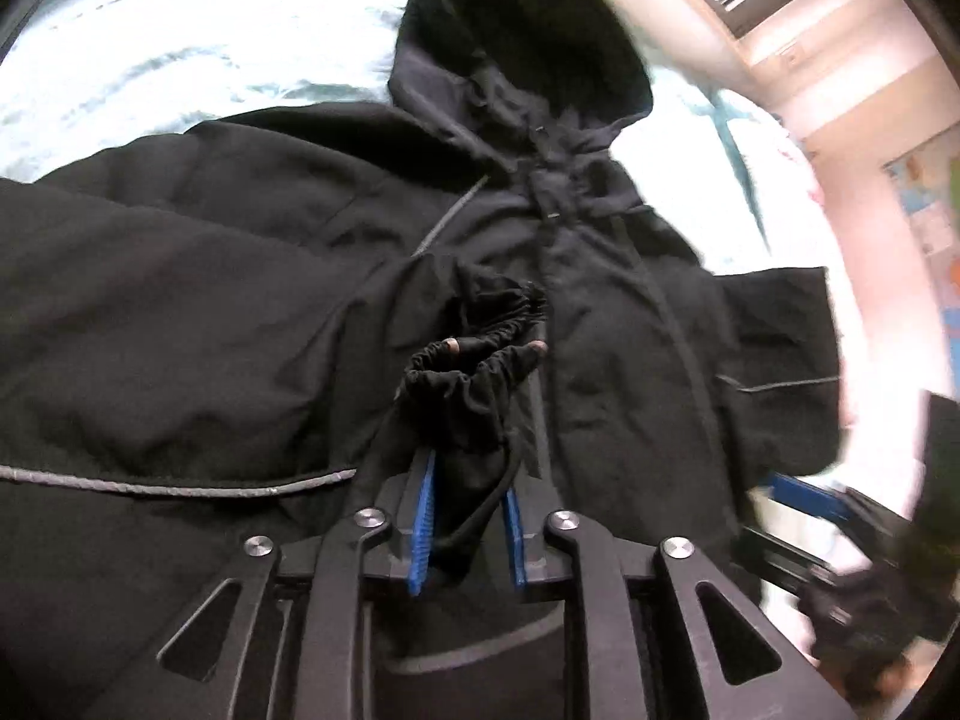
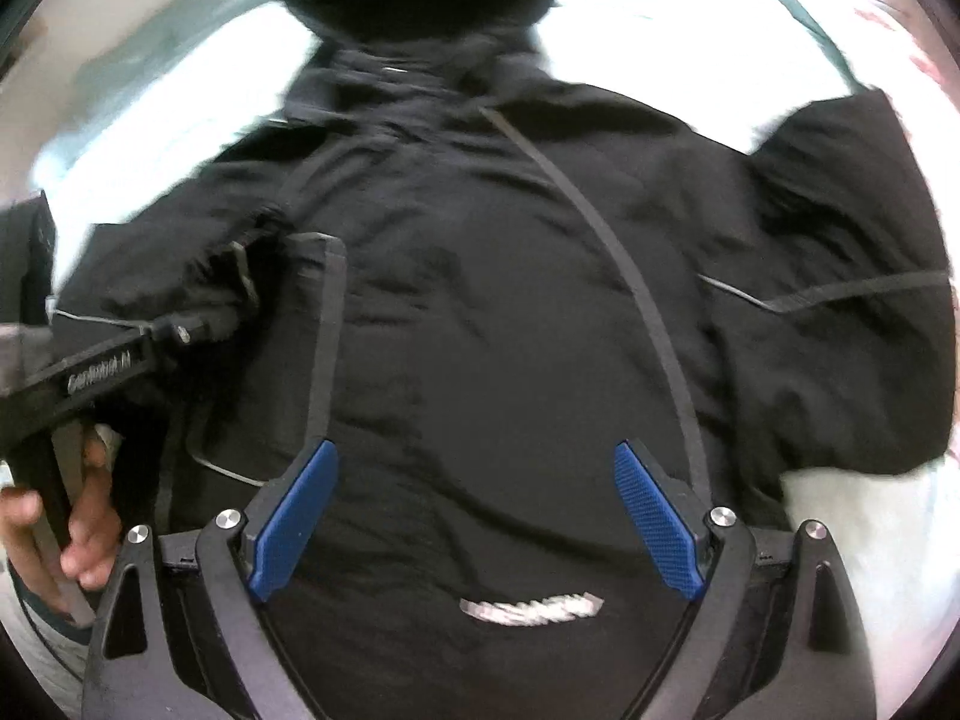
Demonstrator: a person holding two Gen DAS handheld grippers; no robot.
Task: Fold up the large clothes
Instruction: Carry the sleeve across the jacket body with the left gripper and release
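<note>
A large black hooded jacket (image 1: 252, 312) lies spread front-up on a pale surface, hood (image 1: 528, 48) at the far end. My left gripper (image 1: 498, 351) is shut on the jacket's elastic sleeve cuff (image 1: 474, 354) and holds it over the chest, beside the front zipper. In the right wrist view the jacket (image 2: 492, 324) fills the frame. My right gripper (image 2: 477, 519) is open and empty above its lower front, over a white logo (image 2: 531, 609). The left gripper (image 2: 198, 324) shows at the left with the cuff.
The pale bed-like surface (image 1: 150, 66) shows around the hood and beyond the far sleeve (image 2: 840, 228). A hand (image 2: 84, 516) holds the left gripper's handle. The right gripper (image 1: 804, 495) appears at the right edge of the left wrist view. A wall with posters (image 1: 924, 204) stands at the right.
</note>
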